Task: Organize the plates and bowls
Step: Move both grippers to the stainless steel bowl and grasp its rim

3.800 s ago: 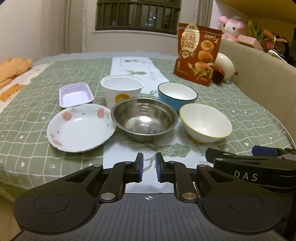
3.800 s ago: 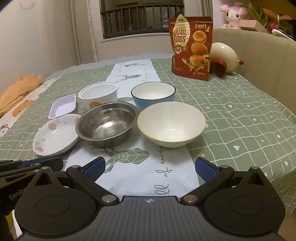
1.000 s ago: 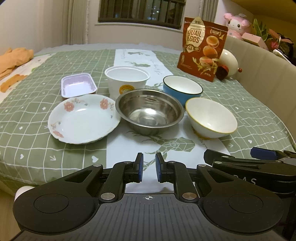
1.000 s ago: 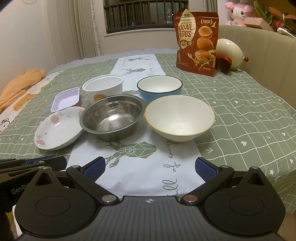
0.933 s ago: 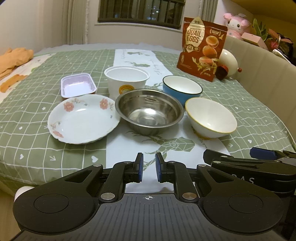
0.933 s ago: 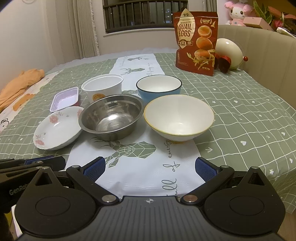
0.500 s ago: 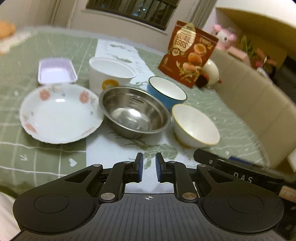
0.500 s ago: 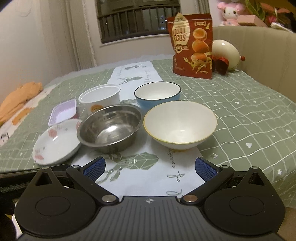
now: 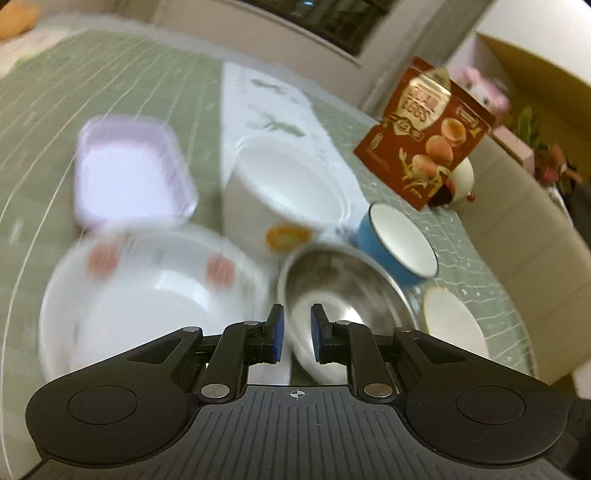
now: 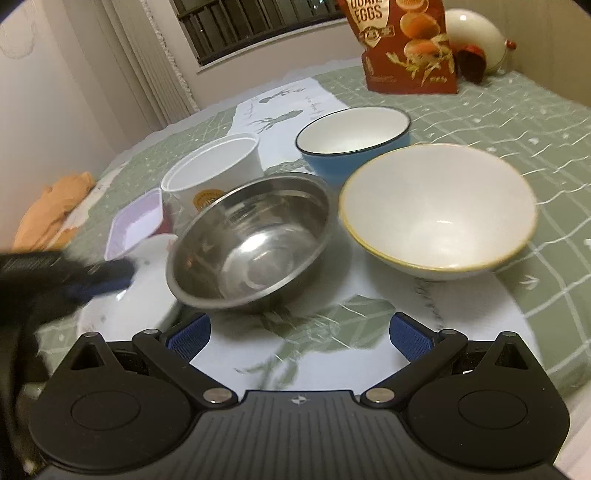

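The left wrist view is blurred. My left gripper is shut and empty, low over the near rim of the steel bowl, beside the flowered plate. A lilac tray, a white tub, a blue bowl and a white bowl with a yellow rim lie beyond. My right gripper is open and empty, in front of the steel bowl and the white bowl. The blue bowl, white tub, lilac tray and part of the plate show too.
A quail eggs bag and an egg-shaped ornament stand at the back right. An orange cloth lies at the far left. A beige sofa back runs along the right. The left tool crosses the right wrist view's left side.
My left gripper has moved fast forward and left, down close to the plate and steel bowl. My right gripper has moved forward toward the bowls. Jaws are unchanged.
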{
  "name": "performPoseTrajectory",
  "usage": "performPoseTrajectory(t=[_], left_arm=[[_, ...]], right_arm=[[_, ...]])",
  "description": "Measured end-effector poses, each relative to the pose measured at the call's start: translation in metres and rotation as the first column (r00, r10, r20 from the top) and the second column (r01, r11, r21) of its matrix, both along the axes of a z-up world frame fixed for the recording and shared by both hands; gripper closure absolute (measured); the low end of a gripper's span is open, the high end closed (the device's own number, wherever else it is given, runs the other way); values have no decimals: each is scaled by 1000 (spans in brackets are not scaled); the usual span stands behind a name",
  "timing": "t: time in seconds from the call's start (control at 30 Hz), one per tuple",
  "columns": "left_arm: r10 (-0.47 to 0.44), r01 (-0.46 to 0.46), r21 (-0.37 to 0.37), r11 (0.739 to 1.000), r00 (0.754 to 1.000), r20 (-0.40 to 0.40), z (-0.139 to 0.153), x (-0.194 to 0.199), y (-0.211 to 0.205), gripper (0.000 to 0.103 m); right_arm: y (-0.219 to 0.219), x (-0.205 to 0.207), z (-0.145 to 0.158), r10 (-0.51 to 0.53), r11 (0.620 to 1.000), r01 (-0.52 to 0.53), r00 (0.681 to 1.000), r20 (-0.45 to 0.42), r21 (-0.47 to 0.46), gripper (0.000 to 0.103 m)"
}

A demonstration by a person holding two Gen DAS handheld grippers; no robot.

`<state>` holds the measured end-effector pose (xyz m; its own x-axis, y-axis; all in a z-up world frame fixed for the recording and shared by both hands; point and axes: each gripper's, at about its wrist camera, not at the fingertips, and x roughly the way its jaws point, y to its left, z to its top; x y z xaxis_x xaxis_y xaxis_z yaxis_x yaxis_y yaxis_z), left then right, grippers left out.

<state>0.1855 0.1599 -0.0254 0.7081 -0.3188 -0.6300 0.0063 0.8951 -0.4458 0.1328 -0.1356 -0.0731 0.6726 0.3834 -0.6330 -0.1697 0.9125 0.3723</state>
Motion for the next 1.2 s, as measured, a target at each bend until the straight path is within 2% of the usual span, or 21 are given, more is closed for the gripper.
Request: performPoseTrajectory(t=[0.1,0.2,0.33,0.43,0.63,0.77,0.93,1.0,1.1,1.2], left_arm=[[-85,83,45,996,996,38,9,32,-8,86],[-165,158,77,984,982,90,1,44,-15,86],[-129,126,51,991,989,73,-7,52,-11,86],[-151,146,55,988,985,82,-7,56,-10,86],[-154,154,47,987,988,11,-28,76,-8,86],[-191,191,-2,982,981,24,-34,77,-4,86],[-192,192,7,981,981,28,-37,83,-8,86],[-207,208,-10,978,978,26,-37,86,-11,86],[-221,221,-45,974,975,4,-43,93,-13,86],[-236,235,-36,971,972,-15,-48,94,-17,86]], right_arm=[[3,12,-1,-14,999,14,1000,-25,34,0],[5,24,-4,-35,998,37,998,-48,60,0],[9,38,-11,-73,994,78,995,-67,77,0],[13,46,-21,-92,992,101,990,-104,76,0],[14,51,-29,-106,992,113,987,-122,51,0],[17,57,-33,-96,995,101,983,-154,25,0],[11,61,-32,-118,989,133,974,-192,67,0],[13,65,-31,-110,991,122,973,-201,49,0],[23,67,-25,-76,997,77,984,-163,1,0],[26,70,-22,-115,993,118,985,-125,17,7]])
